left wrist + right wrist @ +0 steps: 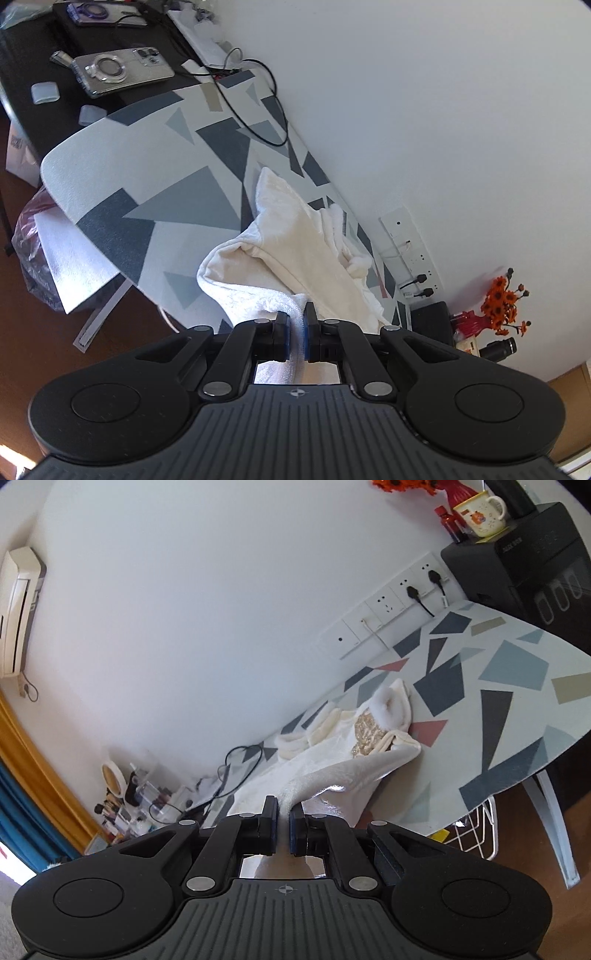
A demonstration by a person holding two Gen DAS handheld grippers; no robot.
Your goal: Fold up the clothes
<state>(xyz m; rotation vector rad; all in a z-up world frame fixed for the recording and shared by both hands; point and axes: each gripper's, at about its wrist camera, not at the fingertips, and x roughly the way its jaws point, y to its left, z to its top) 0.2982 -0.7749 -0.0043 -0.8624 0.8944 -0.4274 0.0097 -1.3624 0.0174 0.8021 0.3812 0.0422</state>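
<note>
A cream fleece garment (295, 240) lies on the patterned table (177, 206), partly lifted toward me. My left gripper (296, 321) is shut on a fluffy edge of it, with cloth pinched between the blue pads. In the right wrist view the same garment (332, 757) shows a gold sequin patch (369, 734) and a furry cuff (388, 705). My right gripper (283, 812) is shut on another edge of the garment, pulling the cloth up off the table (517, 686).
Two phones (122, 72) and a black cable (266, 107) lie at the table's far end. A wall socket strip (388, 605), a black appliance (524, 568), a mug (480, 513) and orange flowers (502, 299) stand at the other end. A white wire basket (476, 830) sits below the table.
</note>
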